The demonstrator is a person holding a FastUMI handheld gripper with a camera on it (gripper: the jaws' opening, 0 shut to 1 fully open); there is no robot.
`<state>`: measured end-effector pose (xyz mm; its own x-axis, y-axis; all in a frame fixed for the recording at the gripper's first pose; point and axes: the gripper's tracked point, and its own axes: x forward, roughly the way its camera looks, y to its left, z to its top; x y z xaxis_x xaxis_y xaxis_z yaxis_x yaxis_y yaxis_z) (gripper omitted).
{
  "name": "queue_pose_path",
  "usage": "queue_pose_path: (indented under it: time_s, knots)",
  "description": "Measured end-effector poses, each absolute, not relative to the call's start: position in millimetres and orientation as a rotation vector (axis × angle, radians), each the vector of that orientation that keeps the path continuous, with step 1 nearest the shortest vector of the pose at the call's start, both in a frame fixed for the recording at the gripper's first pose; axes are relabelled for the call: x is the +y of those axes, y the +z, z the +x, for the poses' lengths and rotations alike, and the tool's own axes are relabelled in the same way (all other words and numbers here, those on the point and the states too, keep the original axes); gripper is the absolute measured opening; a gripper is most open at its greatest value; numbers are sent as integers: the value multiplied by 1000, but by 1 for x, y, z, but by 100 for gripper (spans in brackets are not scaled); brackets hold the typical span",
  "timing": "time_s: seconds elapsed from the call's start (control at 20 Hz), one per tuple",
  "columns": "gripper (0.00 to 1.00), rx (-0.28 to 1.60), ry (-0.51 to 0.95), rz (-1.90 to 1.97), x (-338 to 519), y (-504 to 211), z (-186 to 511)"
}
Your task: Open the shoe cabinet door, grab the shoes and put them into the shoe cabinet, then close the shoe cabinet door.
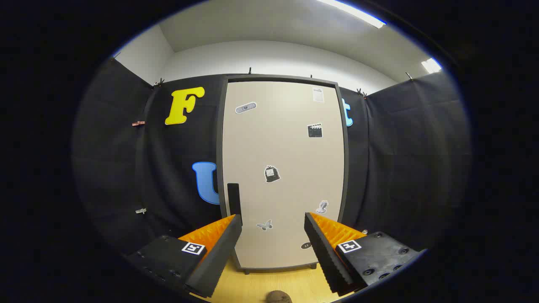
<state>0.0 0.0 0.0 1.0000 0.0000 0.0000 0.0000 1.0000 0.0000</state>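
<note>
So there's one shoe cabinet (283,168) here, standing upright against the black cloth wall (404,168), and it's by far the biggest thing around. One door (290,147), flat and smooth, a pale beige panel in a dark grey frame, and it's closed. The cabinet sits on little dark feet on a light wood-grain floor (261,286).

On the door I count one handle (234,201), a dark upright rectangular bar near the door's left edge, low down. Then stickers: seven that I can make out, including a bandage-shaped one (246,107) up top, a clapperboard (315,130), a dark bag-like one (272,174) in the middle, a small bust figure (322,206), a butterfly (264,225) and a dark round one (306,245) near the bottom, plus a pale paper label (318,94) at the upper right.

One gripper (273,223), pointed straight at the door, held level, fingers spread wide apart with nothing between them. The left fingertip sits right under the handle, can't tell if it touches. The finger faces are ribbed and sawtooth-looking, each body carries one square marker.

One shoe (278,296), just a rounded brownish bit on the floor, below and between the fingers. Two strip lights (353,12) on the ceiling.
</note>
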Motion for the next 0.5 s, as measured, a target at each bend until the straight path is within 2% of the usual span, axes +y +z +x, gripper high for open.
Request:
queue_pose_path:
  time_s: [0.5]
  knots:
    - [98, 4, 4, 0, 4, -3, 12]
